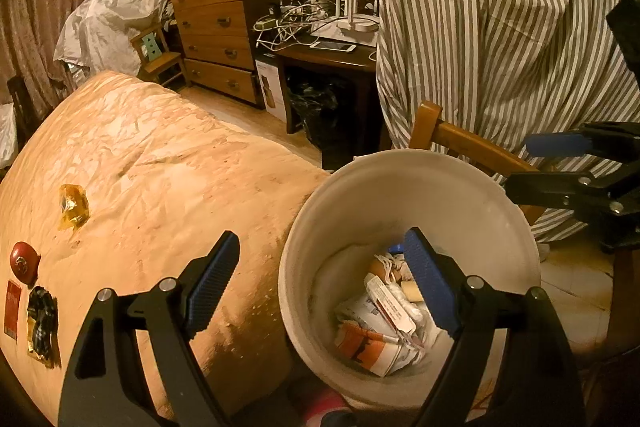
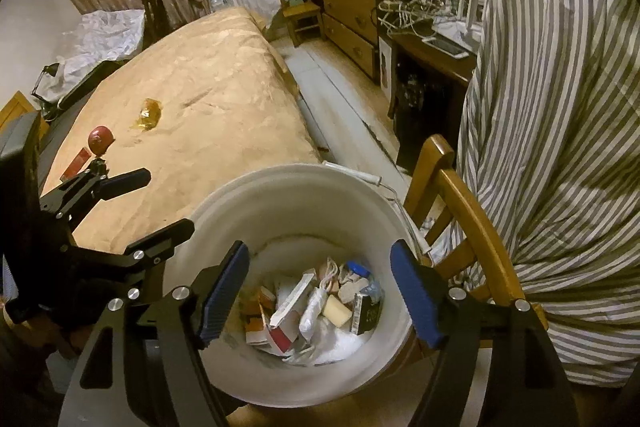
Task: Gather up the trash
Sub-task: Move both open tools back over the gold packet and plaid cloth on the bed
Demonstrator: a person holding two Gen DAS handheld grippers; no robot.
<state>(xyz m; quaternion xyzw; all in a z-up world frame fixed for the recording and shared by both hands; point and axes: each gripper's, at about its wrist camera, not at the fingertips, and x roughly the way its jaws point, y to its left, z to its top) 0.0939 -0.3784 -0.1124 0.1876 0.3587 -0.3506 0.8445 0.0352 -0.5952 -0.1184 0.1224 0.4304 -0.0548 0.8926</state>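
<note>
- A white bucket [image 2: 280,203] stands against the near edge of a table [image 1: 168,163] covered with a tan, wrinkled cloth; it serves as the landmark here.
- Inside the bucket lies a heap of trash [image 2: 320,307]: paper wrappers, small cartons, a pale block, a bit of string and a blue cap.
- The right claw [image 2: 320,299] hangs above the bucket's mouth, its blue-padded fingers spread apart with nothing pinched between them; only the trash at the bottom shows through the gap.
- The left claw [image 1: 320,283] is on the table side of the bucket, spread wide and empty; one finger is over the cloth, the other over the bucket's opening.
- On the table, well apart from the bucket toward its far left side, lie more pieces: a crumpled yellow wrapper [image 1: 73,205], a round red object [image 1: 25,261], a flat red packet [image 1: 12,309] and a dark crumpled wrapper [image 1: 41,323].
- The red object, red packet and dark wrapper sit close together; the yellow wrapper lies a little beyond them.
- Just beside the bucket, on the side away from the table, stands a wooden chair [image 2: 460,203], with a striped cloth [image 2: 560,107] draped behind it.
- Beyond the bucket, against the far wall, is a wooden chest of drawers [image 1: 216,27].
</note>
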